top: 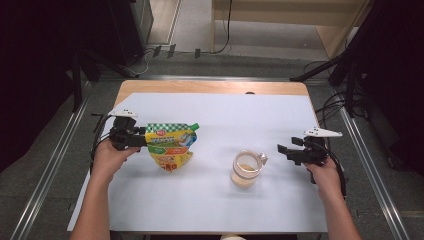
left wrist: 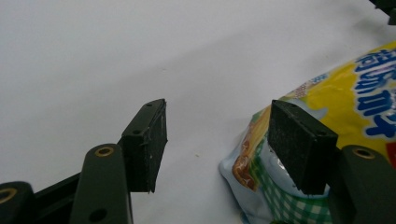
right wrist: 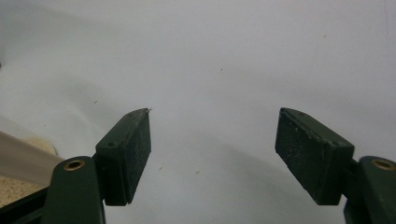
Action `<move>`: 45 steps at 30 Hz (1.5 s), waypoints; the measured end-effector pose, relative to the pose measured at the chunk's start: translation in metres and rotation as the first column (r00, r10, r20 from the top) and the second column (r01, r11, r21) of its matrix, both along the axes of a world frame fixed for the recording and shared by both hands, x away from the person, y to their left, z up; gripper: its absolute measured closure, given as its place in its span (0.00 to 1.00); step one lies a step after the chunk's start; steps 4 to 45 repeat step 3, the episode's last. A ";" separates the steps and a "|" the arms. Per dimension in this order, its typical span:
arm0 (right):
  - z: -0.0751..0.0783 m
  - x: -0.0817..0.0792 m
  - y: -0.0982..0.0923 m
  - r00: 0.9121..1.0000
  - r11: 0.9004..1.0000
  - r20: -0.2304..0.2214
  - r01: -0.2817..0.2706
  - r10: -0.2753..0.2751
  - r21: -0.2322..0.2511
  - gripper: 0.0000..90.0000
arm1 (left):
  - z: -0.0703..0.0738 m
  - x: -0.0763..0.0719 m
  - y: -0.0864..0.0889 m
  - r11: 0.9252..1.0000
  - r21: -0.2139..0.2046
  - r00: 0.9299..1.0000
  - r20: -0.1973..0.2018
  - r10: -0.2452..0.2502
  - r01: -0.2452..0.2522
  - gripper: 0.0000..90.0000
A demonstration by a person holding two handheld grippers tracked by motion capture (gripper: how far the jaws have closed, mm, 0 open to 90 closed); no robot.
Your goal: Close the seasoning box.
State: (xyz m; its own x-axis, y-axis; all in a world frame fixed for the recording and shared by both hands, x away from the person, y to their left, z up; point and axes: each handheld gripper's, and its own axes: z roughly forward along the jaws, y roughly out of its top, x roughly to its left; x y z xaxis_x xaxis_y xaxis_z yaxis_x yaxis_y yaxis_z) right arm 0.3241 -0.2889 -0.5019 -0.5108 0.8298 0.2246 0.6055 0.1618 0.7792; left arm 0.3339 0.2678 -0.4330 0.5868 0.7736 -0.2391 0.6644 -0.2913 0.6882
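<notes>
Glossy crinkled pouch [top: 171,145] beside released left tongs [left wrist: 217,140], round glass jar [top: 246,169], right tongs [right wrist: 215,156] released

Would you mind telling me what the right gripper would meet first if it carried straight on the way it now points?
Probably the clear glass jar with beige powder: the right gripper, open, points left toward it across the white table cover.

White sheet [top: 210,120] covers wooden table [top: 210,87]; black stands [top: 345,65] and cables [top: 330,107] on grey floor [top: 50,150].
</notes>
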 end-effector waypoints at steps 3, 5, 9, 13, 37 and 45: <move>-0.001 0.000 0.000 1.000 1.000 0.001 0.001 -0.001 0.001 0.31 | -0.001 0.001 -0.001 1.000 0.004 1.000 0.017 0.022 -0.022 0.40; -0.001 0.000 0.000 1.000 1.000 0.001 0.001 -0.001 0.001 0.31 | -0.001 0.001 -0.001 1.000 0.004 1.000 0.017 0.022 -0.022 0.40; -0.001 0.000 0.000 1.000 1.000 0.001 0.001 -0.001 0.001 0.31 | -0.001 0.001 -0.001 1.000 0.004 1.000 0.017 0.022 -0.022 0.40; -0.001 0.000 0.000 1.000 1.000 0.001 0.001 -0.001 0.001 0.31 | -0.001 0.001 -0.001 1.000 0.004 1.000 0.017 0.022 -0.022 0.40; -0.001 0.000 0.000 1.000 1.000 0.001 0.001 -0.001 0.001 0.31 | -0.001 0.001 -0.001 1.000 0.004 1.000 0.017 0.022 -0.022 0.40; -0.001 0.000 0.000 1.000 1.000 0.001 0.001 -0.001 0.001 0.31 | -0.001 0.001 -0.001 1.000 0.004 1.000 0.017 0.022 -0.022 0.40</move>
